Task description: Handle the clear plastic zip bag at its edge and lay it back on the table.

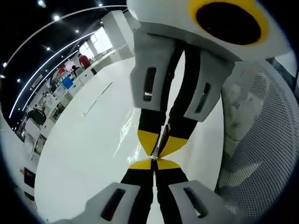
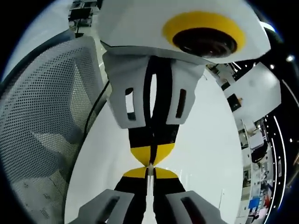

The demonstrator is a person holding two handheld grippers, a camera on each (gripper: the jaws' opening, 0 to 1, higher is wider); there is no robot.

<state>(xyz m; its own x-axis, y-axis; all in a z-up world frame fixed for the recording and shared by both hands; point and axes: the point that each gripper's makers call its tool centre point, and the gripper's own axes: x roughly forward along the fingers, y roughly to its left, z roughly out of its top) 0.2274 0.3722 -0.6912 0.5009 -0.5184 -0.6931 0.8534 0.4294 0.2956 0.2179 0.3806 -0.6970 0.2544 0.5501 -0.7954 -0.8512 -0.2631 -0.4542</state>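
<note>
My two grippers meet tip to tip over the white table [image 1: 84, 154]. In the left gripper view my left gripper [image 1: 153, 164] rises from the bottom with its yellow tips pressed together. The right gripper [image 1: 161, 143] comes down from the top, also shut. Between the tips a thin pale sliver shows edge-on: the clear plastic zip bag [image 1: 163, 136], pinched at its edge. In the right gripper view my right gripper [image 2: 150, 173] is shut on the same thin strip of the bag [image 2: 150, 183], and the left gripper [image 2: 152, 154] hangs down opposite it. The rest of the bag cannot be made out.
A white mesh chair back [image 1: 261, 140] stands close beside the grippers, also seen as the mesh chair [image 2: 42, 116], with a dark cable [image 2: 96, 112] along it. The glossy table [image 2: 205, 154] stretches away toward desks with people [image 1: 84, 60] in the far background.
</note>
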